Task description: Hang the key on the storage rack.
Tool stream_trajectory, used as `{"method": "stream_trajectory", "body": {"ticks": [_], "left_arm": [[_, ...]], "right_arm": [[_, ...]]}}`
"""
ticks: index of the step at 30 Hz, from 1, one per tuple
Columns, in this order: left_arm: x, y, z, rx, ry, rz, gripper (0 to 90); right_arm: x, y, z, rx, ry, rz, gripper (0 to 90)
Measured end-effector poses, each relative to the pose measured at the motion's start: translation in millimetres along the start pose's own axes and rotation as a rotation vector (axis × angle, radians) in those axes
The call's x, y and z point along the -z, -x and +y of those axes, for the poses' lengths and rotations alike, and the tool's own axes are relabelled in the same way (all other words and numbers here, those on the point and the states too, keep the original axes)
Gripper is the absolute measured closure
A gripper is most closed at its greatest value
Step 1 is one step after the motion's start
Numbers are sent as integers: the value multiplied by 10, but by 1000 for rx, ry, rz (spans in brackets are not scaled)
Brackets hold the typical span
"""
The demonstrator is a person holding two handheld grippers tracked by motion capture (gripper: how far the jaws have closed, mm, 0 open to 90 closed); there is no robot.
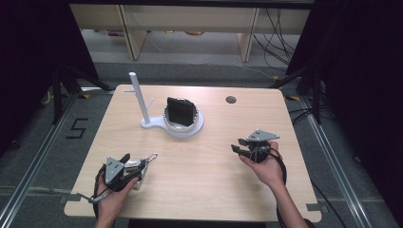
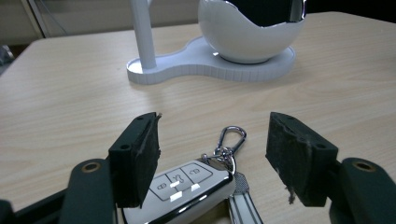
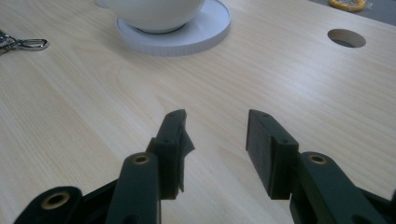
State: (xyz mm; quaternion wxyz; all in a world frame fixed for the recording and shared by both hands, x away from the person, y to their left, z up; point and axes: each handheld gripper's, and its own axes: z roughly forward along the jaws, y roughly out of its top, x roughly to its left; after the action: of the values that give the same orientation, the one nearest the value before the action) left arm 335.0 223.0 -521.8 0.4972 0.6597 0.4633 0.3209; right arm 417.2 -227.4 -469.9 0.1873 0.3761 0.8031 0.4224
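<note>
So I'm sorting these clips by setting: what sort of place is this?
Probably a lab or recording workspace, not a home: the wooden table stands between dark curtains, with loose cables on the floor behind and a "5" marked on the carpet.

Table with a stand at its far centre: the stand's post rises at the left end of the base, its bowl sits at the right end, and a dark pouch stands upright in the bowl. A cable hole lies right of the stand, near the far edge. A car key fob lies on the table at near left, between the jaws of the left gripper, its snap hook pointing toward the stand. The right gripper lies at near right, well apart from both.
</note>
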Motion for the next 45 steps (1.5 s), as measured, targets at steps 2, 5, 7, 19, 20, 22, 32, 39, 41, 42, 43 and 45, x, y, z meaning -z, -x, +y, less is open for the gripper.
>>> {"method": "stream_trajectory", "body": {"ticks": [2,5,7,19,20,22,32,39,41,42,43,45], "left_arm": [[-4,-2,72,-14,-22,-24,345],[-27,-19,220,-43,-75,-50,345],[-93,-67,340,-68,-143,-78,356],[-442,-195,558,-195,-512,-231,453],[-501,-182,575,-210,-541,-244,452],[-532,-166,571,-212,-552,-246,452],[-736,-138,604,-282,-741,-281,471],[-808,-140,574,-258,-783,-304,476],[-829,-143,577,-259,-792,-301,482],[-839,-147,585,-264,-800,-305,485],[-845,-147,586,-272,-799,-298,488],[-860,-129,589,-267,-799,-299,489]], "right_arm": [[5,-5,1,0,-5,1,585],[7,-8,4,20,-5,3,583],[8,-25,5,14,-7,13,580],[-16,-19,-11,23,-37,26,569],[-15,-21,-7,22,-39,27,568],[-12,-19,-6,23,-39,23,567],[-2,-18,-12,-2,-47,22,557],[-19,-10,-15,12,-49,31,550],[-22,-7,-17,22,-52,20,549],[-26,-11,-19,20,-53,23,549],[-28,-9,-20,21,-55,20,549],[-29,-9,-22,22,-53,21,549]]}}
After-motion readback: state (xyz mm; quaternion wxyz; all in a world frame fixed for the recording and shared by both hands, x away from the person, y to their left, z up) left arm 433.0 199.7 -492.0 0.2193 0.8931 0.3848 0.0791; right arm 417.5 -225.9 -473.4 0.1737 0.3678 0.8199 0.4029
